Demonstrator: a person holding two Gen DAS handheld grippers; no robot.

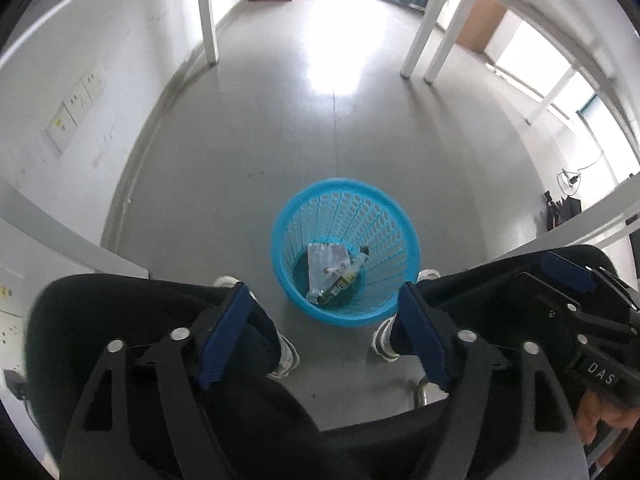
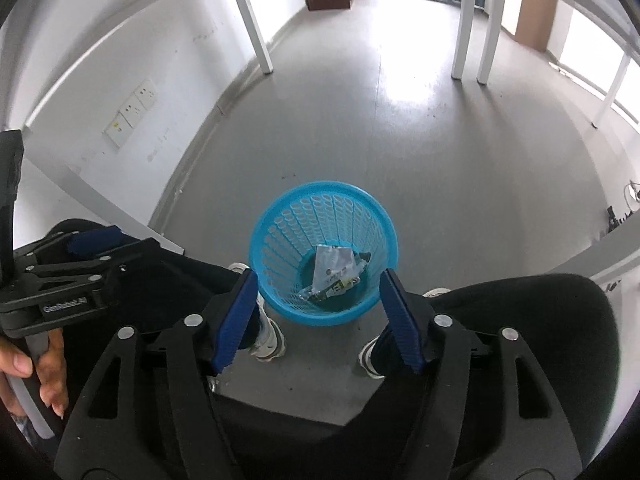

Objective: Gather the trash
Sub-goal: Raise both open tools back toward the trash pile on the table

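A blue mesh wastebasket stands on the grey floor between the person's feet; it also shows in the right wrist view. Inside lie a crumpled silver wrapper and a small dark packet; the wrapper shows in the right wrist view too. My left gripper is open and empty, held above and just short of the basket. My right gripper is open and empty, above the basket's near rim. The right gripper's body shows at the right of the left view.
The person's black-trousered knees and white shoes flank the basket. White table legs stand on the floor further off. A white wall with sockets is on the left. A desk edge is near left.
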